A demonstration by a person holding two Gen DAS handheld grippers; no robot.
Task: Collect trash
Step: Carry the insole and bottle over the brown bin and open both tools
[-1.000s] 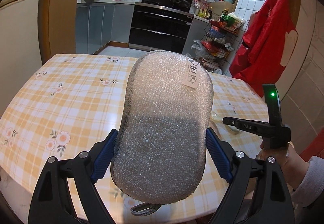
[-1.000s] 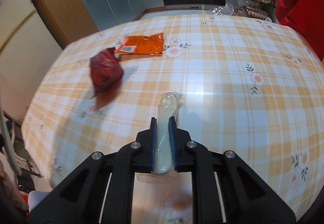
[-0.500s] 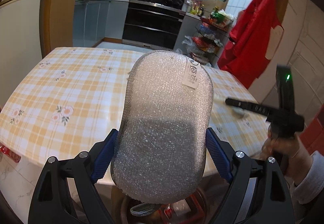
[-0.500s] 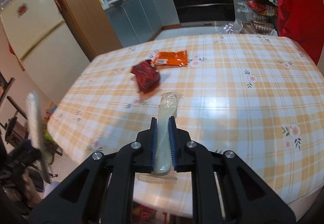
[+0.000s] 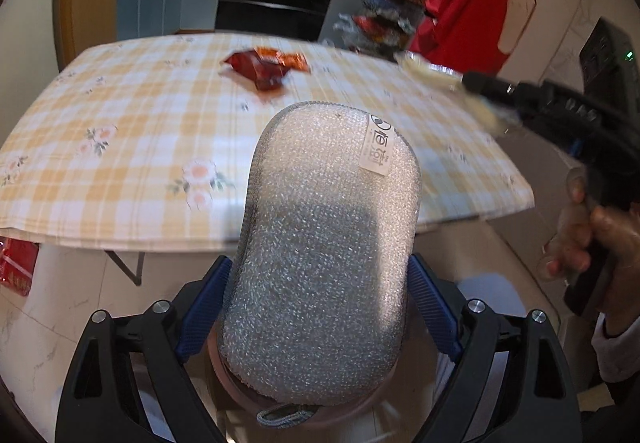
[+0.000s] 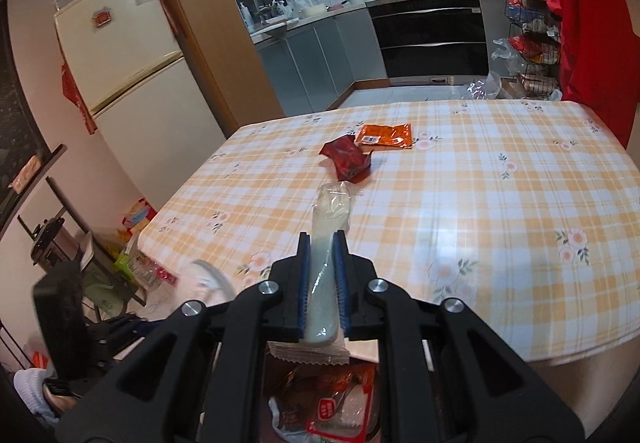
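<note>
Presently the right tool (image 6: 322, 279) pinches a clear wrapper (image 6: 328, 243) at lower centre, above the bin (image 6: 332, 399); the left tool (image 5: 316, 307), spread wide, grips a sponge (image 5: 324, 243). Early release risks littering the floor.

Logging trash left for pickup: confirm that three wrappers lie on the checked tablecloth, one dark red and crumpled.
Not three: the right wrist view shows two on the tablecloth, the crumpled dark red wrapper and a flat orange packet.
</note>
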